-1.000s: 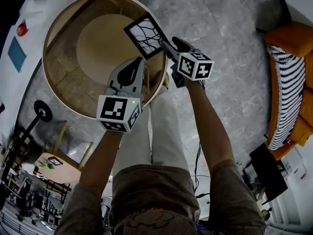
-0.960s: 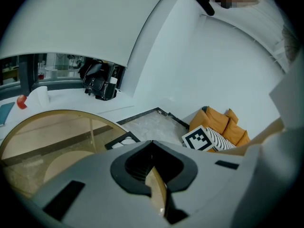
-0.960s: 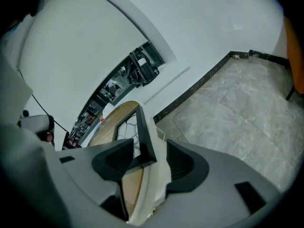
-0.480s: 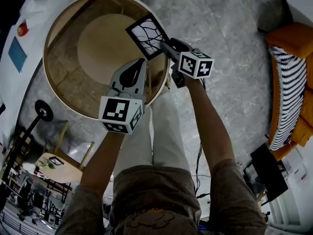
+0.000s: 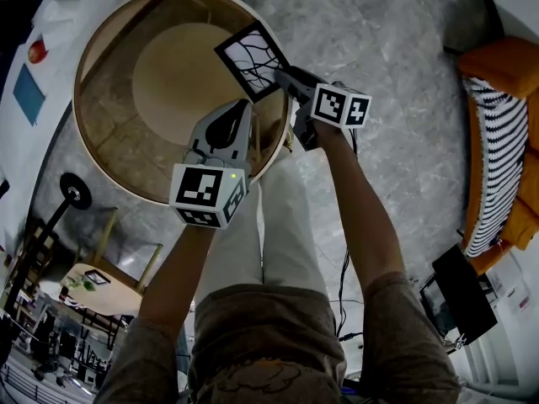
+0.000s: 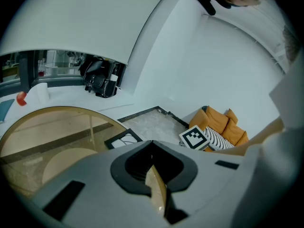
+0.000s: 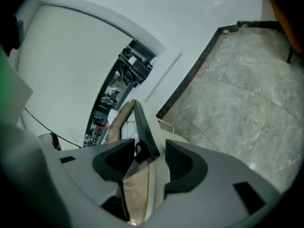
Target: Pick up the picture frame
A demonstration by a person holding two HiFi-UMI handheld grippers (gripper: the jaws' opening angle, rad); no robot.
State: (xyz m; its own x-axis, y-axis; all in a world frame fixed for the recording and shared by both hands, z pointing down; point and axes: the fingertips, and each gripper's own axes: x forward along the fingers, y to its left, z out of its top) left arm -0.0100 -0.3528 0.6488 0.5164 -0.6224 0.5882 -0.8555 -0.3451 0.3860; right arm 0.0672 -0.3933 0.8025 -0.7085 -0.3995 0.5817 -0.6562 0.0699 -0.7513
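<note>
The right gripper point(image 5: 282, 78) has its jaws clamped on a corner of the black picture frame point(image 5: 251, 60), holding it tilted over the round glass table point(image 5: 118, 141) near its 2 o'clock edge. The left gripper point(image 5: 240, 112), at 5 o'clock, seems closed and empty

The left hand-held gripper point(image 5: 242, 106) is a pale grey moulded shell with a black teardrop-shaped inset on top and black pads lining its jaws. At its rear sits a white marker cube point(image 5: 205, 194) printed with black squares, with a small green light point(image 5: 230, 175) on its upper face. The right hand-held gripper point(image 5: 282, 76) looks darker and bears a second marker cube point(image 5: 341, 106). The person wears a brownish short-sleeved shirt point(image 5: 269, 343) and white trousers point(image 5: 274, 225).
</note>
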